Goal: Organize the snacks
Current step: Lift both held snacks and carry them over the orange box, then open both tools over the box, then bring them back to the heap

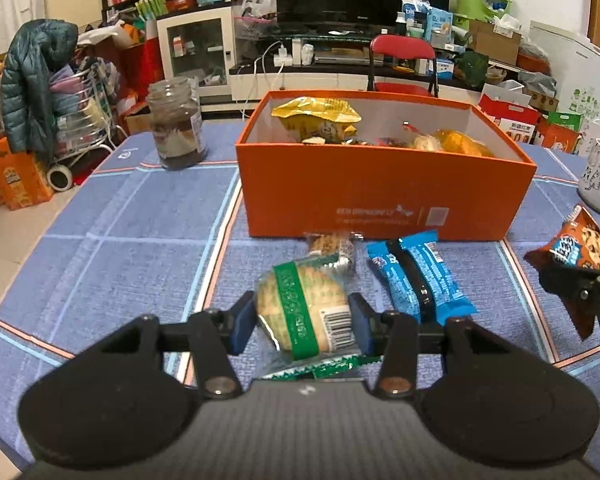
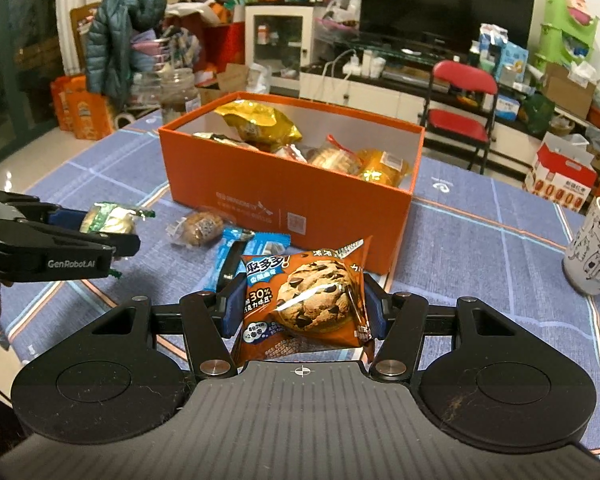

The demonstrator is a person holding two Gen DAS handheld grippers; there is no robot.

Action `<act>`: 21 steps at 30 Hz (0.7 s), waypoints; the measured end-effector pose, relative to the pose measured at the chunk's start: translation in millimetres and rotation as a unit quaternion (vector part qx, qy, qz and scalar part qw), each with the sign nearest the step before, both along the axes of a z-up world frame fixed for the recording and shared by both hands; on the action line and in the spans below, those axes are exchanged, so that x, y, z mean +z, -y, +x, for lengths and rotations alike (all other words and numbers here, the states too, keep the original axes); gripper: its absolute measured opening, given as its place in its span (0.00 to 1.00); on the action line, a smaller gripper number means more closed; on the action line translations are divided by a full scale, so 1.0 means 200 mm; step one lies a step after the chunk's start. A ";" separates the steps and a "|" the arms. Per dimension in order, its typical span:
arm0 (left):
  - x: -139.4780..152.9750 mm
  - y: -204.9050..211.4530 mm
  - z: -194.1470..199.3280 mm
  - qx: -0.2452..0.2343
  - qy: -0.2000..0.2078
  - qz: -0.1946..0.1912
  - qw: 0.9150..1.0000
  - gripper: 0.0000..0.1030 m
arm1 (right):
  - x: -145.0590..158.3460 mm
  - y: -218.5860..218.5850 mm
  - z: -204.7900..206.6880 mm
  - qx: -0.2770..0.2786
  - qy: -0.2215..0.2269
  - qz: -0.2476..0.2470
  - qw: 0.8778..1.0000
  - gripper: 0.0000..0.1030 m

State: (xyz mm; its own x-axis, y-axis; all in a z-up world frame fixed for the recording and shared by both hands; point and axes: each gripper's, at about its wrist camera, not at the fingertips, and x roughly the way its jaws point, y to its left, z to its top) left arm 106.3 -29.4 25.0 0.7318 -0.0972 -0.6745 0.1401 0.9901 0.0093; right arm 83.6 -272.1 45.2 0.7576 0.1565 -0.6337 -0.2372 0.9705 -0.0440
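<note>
Between the blue pads of the left gripper (image 1: 303, 322) sits a green-banded cracker packet (image 1: 304, 312), pinched at its two sides and held level, its barcode end toward the right pad. Ahead of this gripper lie a small clear-wrapped biscuit (image 1: 332, 246) and, ahead and to the right, a blue wafer packet (image 1: 416, 276), both flat on the blue checked tablecloth (image 1: 120, 260) just short of the orange box (image 1: 380, 196). Beyond the box's near wall, a yellow bag (image 1: 316, 114) and further wrapped snacks rest inside.

The right gripper (image 2: 300, 312) clamps a brown chocolate-chip cookie packet (image 2: 304, 304) by its side edges, printed face up and tilted slightly; the orange box (image 2: 260, 192) stands ahead of it and a little to the left, open at the top.

The left wrist view alone shows the cracker packet's full face; the right gripper appears there only at the far right edge, with the cookie packet partly cut off. The right wrist view alone shows the left gripper (image 2: 112, 228) from the side, raised clear of the tablecloth with the cracker packet (image 2: 108, 220) edge-on between its fingers, and shows more of the box's contents. A glass jar (image 1: 176, 124) stands ahead and left of the left gripper; a patterned white mug (image 2: 592, 248) stands to the right of the right gripper.
</note>
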 end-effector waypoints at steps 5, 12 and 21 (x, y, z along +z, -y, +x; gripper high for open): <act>0.12 -0.07 0.05 0.003 0.011 -0.029 1.000 0.46 | 0.08 0.04 0.05 -0.018 0.014 0.016 1.000 0.44; 0.33 -0.03 0.32 -0.010 0.051 -0.029 0.998 0.45 | 0.27 0.07 0.25 -0.027 0.052 0.024 0.998 0.44; 0.47 0.15 0.76 -0.013 0.066 -0.017 0.998 0.45 | 0.40 0.04 0.68 -0.031 0.057 0.018 0.998 0.44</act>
State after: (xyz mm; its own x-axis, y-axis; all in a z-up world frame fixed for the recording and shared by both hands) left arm 258.8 -59.3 118.6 0.8107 -0.1391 -0.5686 0.1663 0.9861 -0.0041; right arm 220.5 -280.1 125.0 0.8328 0.1283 -0.5385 -0.1729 0.9844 -0.0329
